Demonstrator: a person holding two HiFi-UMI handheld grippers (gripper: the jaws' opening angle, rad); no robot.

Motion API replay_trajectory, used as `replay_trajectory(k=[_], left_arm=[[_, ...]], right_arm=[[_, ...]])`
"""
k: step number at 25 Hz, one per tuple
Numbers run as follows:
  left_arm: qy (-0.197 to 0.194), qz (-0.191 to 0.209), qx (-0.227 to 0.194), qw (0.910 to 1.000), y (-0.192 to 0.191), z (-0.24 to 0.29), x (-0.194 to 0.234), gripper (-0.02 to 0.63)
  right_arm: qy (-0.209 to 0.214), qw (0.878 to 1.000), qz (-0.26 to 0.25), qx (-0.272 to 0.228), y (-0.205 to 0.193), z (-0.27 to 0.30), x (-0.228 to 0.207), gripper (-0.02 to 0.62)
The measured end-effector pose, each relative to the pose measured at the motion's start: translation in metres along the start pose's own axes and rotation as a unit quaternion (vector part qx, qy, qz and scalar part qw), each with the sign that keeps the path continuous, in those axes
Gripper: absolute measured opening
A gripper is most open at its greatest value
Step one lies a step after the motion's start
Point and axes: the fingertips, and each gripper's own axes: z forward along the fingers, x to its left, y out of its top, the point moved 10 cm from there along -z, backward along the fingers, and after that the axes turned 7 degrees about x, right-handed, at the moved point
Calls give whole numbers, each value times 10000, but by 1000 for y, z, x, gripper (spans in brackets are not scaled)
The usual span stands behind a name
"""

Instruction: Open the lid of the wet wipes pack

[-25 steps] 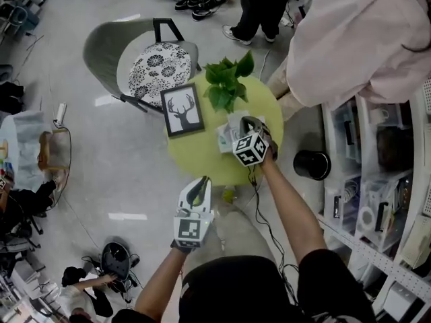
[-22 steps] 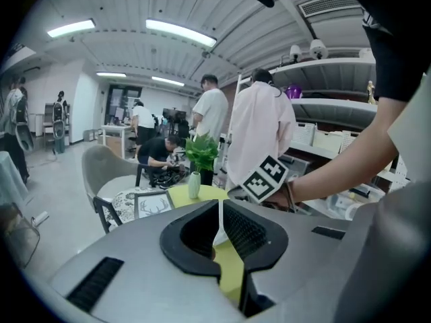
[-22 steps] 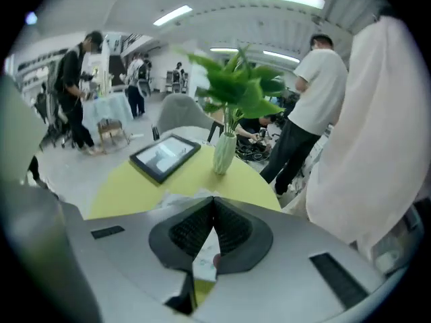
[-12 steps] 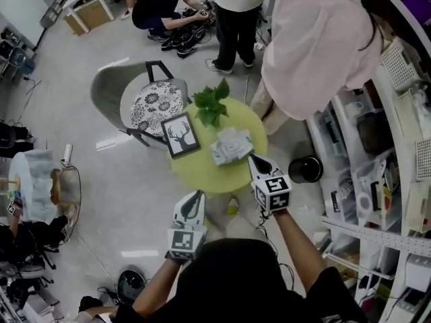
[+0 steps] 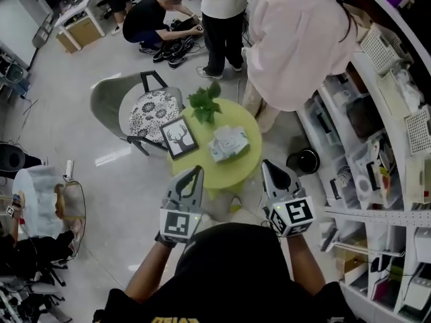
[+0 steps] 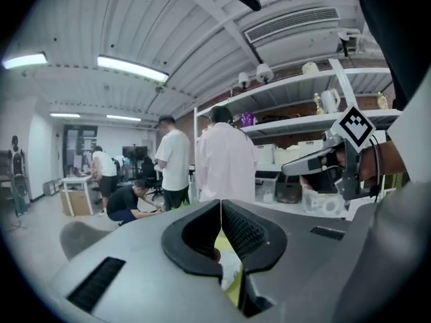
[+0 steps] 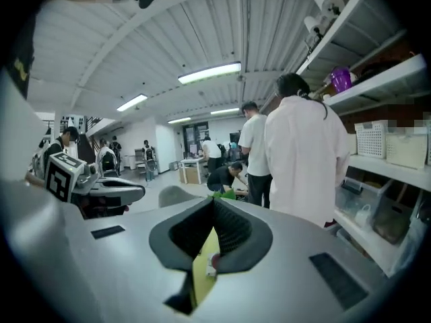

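Well clear of both grippers, the pale white-and-green soft wet wipes pack [image 5: 229, 143] lies flat on the round yellow-green table [image 5: 244, 170], towards its right half in the head view. Just left of the pack stands a black-framed picture of a deer's head [image 5: 180, 138], and a leafy green potted plant [image 5: 204, 103] sits at the table's far edge. Whether the pack's lid is up or down is too small to tell.

The left gripper [image 5: 196, 171], grey with a marker cube at its back, is held over the table's near rim on the left. Its tip points towards the framed picture, with the pack ahead and to its right. The left gripper view shows its two black ribbed jaws pressed together at the tips with nothing between them. Through the notch under the tips, a strip of the yellow-green table and a pale patch show far below.

The right gripper [image 5: 267, 163] is held just off the table's near right rim, with the pack ahead and to its left. Its jaws also meet along a closed seam and grip nothing. Neither gripper touches the pack, which lies ahead of the gap between the two.

A grey tub chair with a black-and-white patterned cushion [image 5: 149, 113] stands left of the table, and a person in a pale pink shirt [image 5: 296, 46] stands beyond it.
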Motion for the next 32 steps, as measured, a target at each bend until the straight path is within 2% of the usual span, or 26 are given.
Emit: replay_trajectory(k=[7,11,18,23,32], left_arm=[[-141,-36,-123,9998,20,-2,1,18],[-300,94,-143,9994,24,3,0,18],[-439,11,-133,9989,27,9,8,18],[-631,22,-35,9980,24,11,8,18],[-743,-42,22,9972,24,17,8,18]], right_arm=[[-244,9991,122,-314,2,-9,-1,2],[-410,9987,131,-285,3,-12,-10,2],[-540,9983,120,-205,2,-12,-20,2],[-519,9985,77,-178,3,-5,-16,2],[-439,9990,-26,-78,3,2,-14,2]])
